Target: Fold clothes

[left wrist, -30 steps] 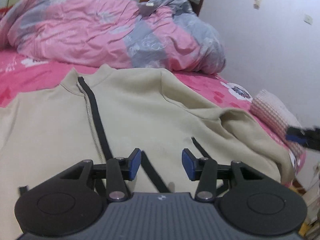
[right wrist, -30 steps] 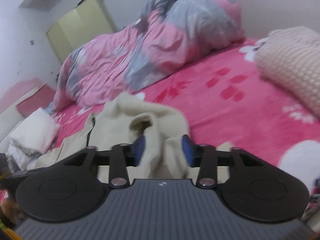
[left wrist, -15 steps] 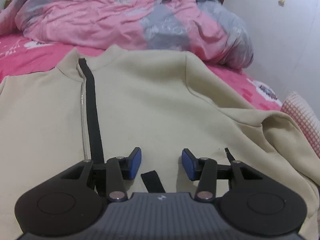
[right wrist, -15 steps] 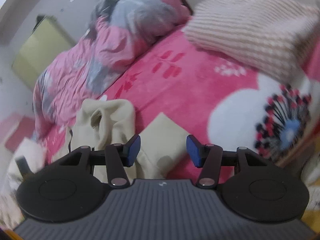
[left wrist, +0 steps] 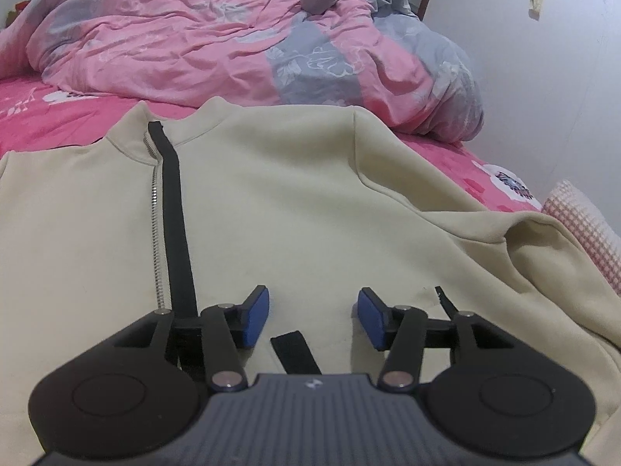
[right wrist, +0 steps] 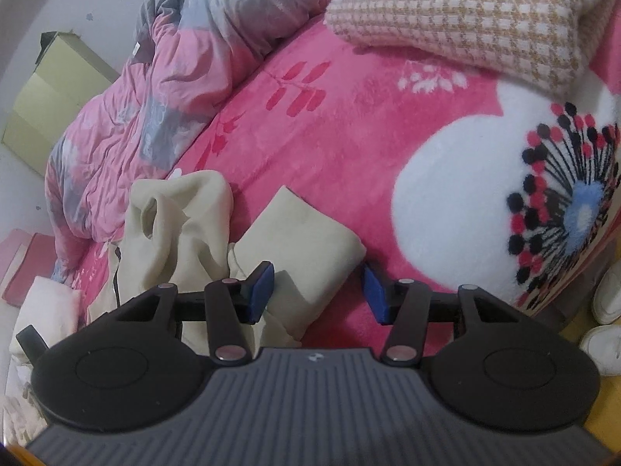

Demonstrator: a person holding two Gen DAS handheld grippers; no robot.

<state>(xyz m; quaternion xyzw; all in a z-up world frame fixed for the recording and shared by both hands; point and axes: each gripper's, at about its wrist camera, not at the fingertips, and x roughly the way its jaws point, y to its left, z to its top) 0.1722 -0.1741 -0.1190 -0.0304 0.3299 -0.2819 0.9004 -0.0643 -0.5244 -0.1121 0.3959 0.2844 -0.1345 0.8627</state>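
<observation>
A cream zip-up jacket (left wrist: 291, 194) lies spread front-up on the pink bed, its silver zipper (left wrist: 156, 233) and black tape running up to the collar. My left gripper (left wrist: 312, 303) hovers low over the jacket's lower front. Its jaws are opening, with only flat fabric and a black strap (left wrist: 295, 353) beneath them and nothing gripped. In the right wrist view the jacket's sleeve end (right wrist: 295, 229) lies flat on the blanket. My right gripper (right wrist: 318, 283) sits just over that sleeve end. Its jaws are closing, and the pads are not pressing on the cloth.
A crumpled pink and grey duvet (left wrist: 233, 39) is heaped behind the jacket. A checked knit pillow (right wrist: 465, 11) lies at the far right on the pink floral blanket (right wrist: 349, 116). White shoes (right wrist: 609, 310) stand on the floor past the bed edge. A white cloth pile (right wrist: 46, 310) lies at the left.
My left gripper has sunk closer to the jacket front and its jaws stand a little wider. My right gripper has rolled and dropped; the sleeve, earlier bunched between its pads, now lies flat.
</observation>
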